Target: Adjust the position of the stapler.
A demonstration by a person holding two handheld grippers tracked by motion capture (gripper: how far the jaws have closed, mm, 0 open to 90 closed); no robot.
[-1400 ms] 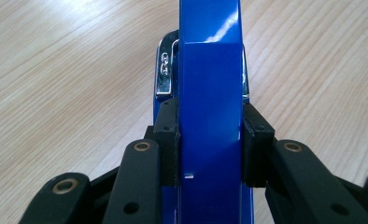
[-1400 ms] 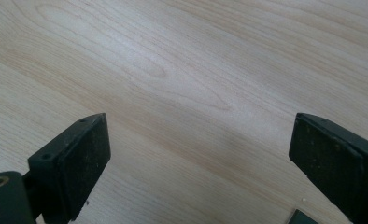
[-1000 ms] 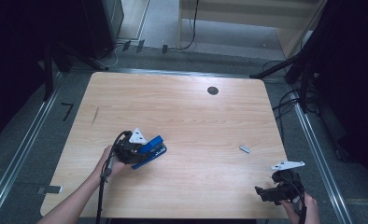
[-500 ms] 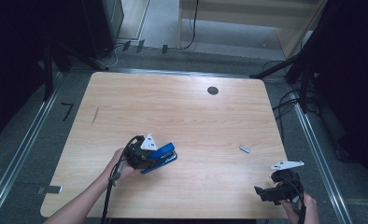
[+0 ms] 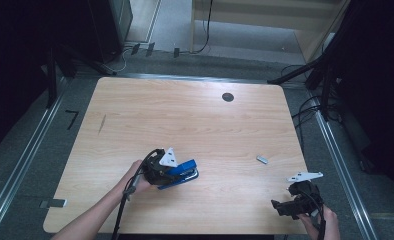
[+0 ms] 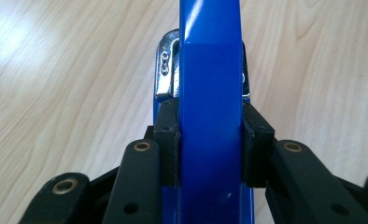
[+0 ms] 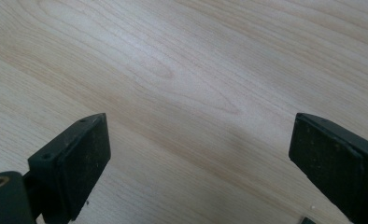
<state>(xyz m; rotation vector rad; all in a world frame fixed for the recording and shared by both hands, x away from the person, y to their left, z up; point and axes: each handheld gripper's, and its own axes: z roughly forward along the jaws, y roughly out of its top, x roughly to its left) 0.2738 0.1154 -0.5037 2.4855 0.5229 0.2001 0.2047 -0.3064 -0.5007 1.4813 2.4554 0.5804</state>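
High view shows the left gripper (image 5: 177,172) squeezing the blue stapler (image 5: 185,170) at lower middle, long side pointing right toward the wide-open right gripper (image 5: 281,207), far off at lower right.

Stapler (image 5: 183,171) left of metal piece (image 5: 262,159)

Stapler (image 6: 210,93) – glossy blue plastic, chrome metal nose; table (image 5: 185,120) – pale matt wood grain.
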